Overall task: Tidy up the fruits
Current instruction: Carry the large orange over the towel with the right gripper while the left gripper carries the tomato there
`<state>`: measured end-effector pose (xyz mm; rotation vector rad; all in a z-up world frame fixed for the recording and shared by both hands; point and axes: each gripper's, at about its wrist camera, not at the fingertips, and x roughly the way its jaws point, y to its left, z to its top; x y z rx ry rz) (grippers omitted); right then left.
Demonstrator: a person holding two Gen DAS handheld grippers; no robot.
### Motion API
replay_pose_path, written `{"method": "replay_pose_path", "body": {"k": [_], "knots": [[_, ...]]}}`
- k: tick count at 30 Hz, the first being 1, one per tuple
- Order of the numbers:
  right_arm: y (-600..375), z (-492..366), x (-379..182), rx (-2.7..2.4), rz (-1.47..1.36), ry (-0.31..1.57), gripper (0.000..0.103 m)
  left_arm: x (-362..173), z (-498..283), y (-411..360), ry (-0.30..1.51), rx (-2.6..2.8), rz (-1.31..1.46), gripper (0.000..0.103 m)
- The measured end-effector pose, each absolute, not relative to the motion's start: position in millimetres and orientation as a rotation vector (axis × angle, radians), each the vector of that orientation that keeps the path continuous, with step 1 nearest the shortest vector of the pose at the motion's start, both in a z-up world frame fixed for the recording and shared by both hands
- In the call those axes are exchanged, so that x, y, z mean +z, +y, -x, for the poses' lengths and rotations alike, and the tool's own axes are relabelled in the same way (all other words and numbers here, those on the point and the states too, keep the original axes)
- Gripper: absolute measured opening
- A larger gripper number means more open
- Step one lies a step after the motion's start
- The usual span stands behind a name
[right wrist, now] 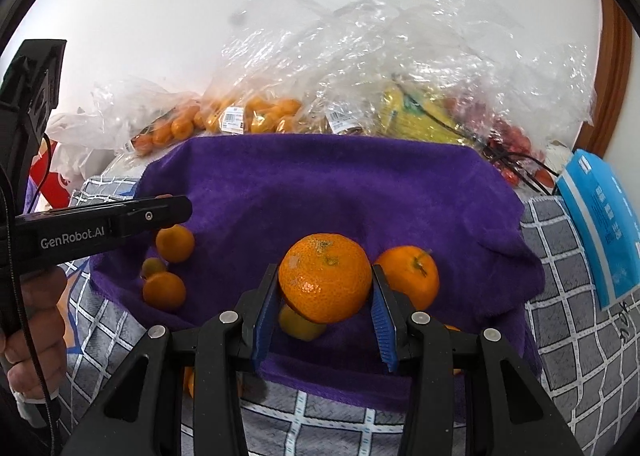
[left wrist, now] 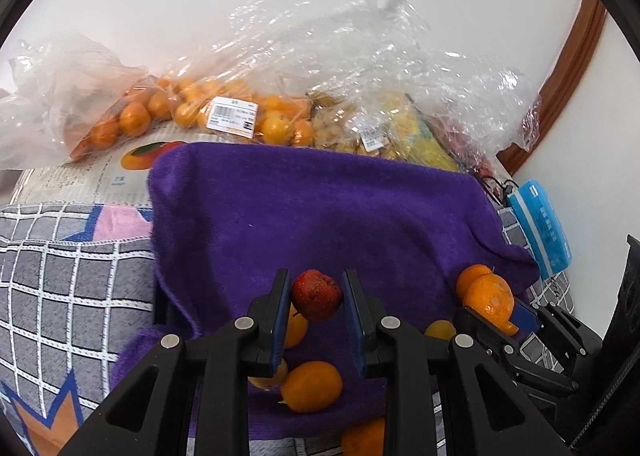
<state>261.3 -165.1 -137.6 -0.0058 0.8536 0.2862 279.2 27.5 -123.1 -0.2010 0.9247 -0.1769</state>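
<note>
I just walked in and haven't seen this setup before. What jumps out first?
Each gripper holds a fruit over the purple towel: the left gripper grips a small red fruit, the right gripper a mandarin. Behind the towel, crinkled clear bags of fruit pile against the wall.

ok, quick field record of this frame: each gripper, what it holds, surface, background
left gripper: shut on red fruit
right gripper: shut on mandarin
surface: purple towel over a checked cloth
loose fruit: several orange pieces on the towel, one beside the right gripper
background: clear bags of fruit against the wall
</note>
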Motion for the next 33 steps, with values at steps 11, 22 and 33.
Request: {"method": "replay_pose_path", "body": {"k": [11, 22, 33], "knots": [[-150, -287, -128, 0.264, 0.025, 0.84, 0.043, -123, -292, 45, 0.933, -0.151, 0.208, 0.025], [-171, -313, -137, 0.181, -0.003, 0.857, 0.043, -136, -308, 45, 0.958, -0.153, 0.211, 0.025], [-166, -333, -154, 0.181, 0.002, 0.904, 0.043, -148, -316, 47, 0.986, -0.155, 0.222, 0.025]]}}
